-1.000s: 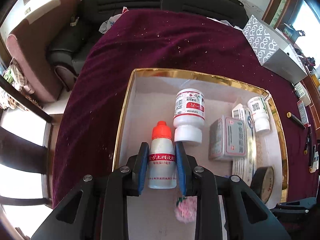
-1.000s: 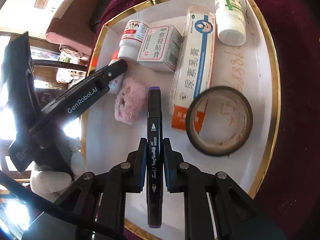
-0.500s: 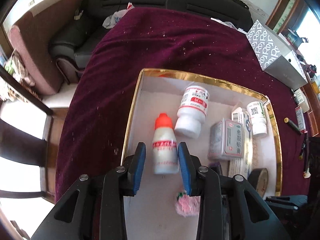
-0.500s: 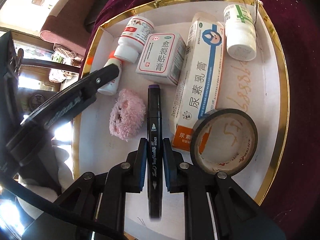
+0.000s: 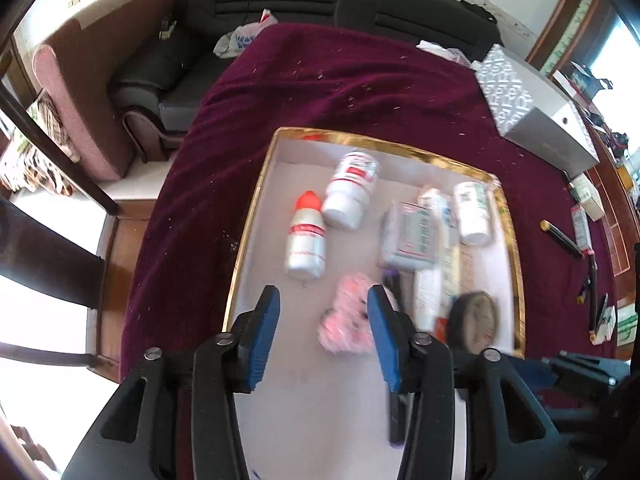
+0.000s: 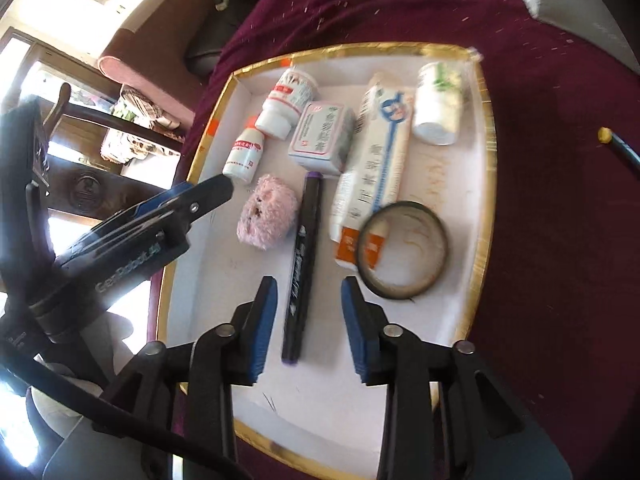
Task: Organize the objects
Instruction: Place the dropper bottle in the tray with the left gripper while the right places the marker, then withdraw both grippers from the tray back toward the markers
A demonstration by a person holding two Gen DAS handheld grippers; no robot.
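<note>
The black marker is lying flat on the white floor of the gold-rimmed box, its purple end toward the near rim, with the pink fluffy toy just beside it on one side and the long ointment carton on the other. The small red-capped bottle is lying on its side nearer the box's left wall, its cap close to the bigger white pill bottle.

Both tools are letting go. The right gripper is standing with its blue pads apart, the jaws having just been opening, and the marker is lying between them with a clear gap on each side. The left gripper has been spreading as well; nothing is between its pads, and the red-capped bottle is lying well ahead of them.

To my eye both items are already placed, so the step in hand is a clean retreat. The person is best off lifting each tool straight away from the box, jaws kept apart, so no pad is dragging the marker or rolling the round bottle. The left tool's right finger is looking close over the pink toy, so it is wanting care there. The roll of black tape is sitting near the right tool's outer finger and could be nudged too.
</note>
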